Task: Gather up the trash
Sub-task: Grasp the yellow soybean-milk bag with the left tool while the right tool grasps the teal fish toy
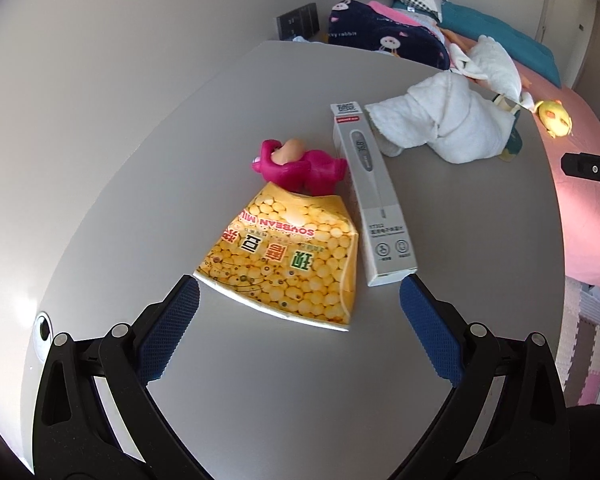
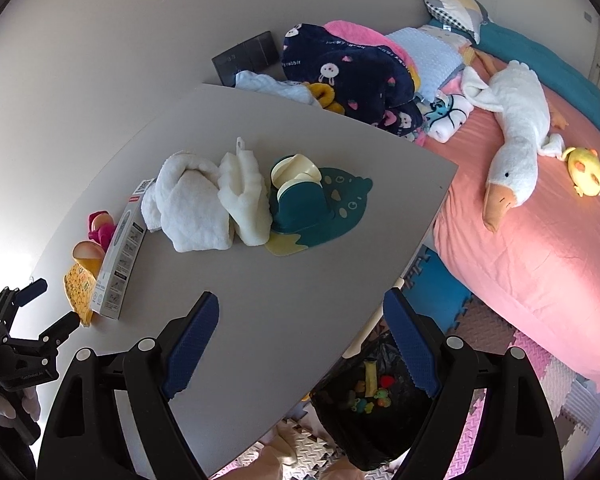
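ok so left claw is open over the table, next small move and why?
Probably ease the left claw forward and down to straddle the yellow soybean milk packet. It lies flat right ahead between the open fingers, looks like trash, and the thermometer box sits close beside it, so keep left of that.

The yellow carton lying flat on the counter reads "SOYBEAN MILK" in red, upside down from where the left tongs look, with large green Chinese characters beneath that I can't make out. At its 3 o'clock, the long grey box shows a thermometer with digits on its display, a QR code at the far end and a red brand strip, all too small to read. On the bed at 12 o'clock, the navy blanket carries the word "rabbit".
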A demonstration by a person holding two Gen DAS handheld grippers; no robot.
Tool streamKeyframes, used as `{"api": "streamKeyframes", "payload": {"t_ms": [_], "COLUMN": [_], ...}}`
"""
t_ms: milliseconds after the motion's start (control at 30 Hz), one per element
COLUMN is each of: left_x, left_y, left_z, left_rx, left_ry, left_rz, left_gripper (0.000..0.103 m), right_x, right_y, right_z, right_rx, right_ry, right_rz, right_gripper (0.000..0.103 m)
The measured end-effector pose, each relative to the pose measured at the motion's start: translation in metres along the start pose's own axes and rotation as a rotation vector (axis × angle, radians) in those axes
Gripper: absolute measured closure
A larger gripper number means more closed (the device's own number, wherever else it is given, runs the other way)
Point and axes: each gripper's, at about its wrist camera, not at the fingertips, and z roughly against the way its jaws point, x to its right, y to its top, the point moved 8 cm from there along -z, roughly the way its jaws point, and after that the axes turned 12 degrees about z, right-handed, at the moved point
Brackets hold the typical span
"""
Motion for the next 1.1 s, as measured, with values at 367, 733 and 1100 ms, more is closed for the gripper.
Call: {"api": "streamKeyframes", "payload": {"t_ms": [367, 733, 1100], "left_x": [-0.014, -0.011, -0.008], "left_y": [0.009, 0.023, 0.027], "left_z": [-0.034, -0.056, -0.057], "left_rx": [-0.053, -0.078, -0.066], "left_ry": [0.017, -0.004, -0.015], "left_rz": [-0.019, -0.016, -0.006], "left_gripper": [0.006, 0.006, 0.009], "right_x": [0.009, 0.021, 0.027], "right_y": [0.017, 0.035, 0.056], "right_z": [-0.021, -0.046, -0.074], "right_rx": [-0.025, -0.035, -0.039], "right_ry": [-0.021, -0.044, -0.049], "right_rz": [-0.018, -0.016, 0.030], "right_gripper": [0.018, 0.021, 0.038]}}
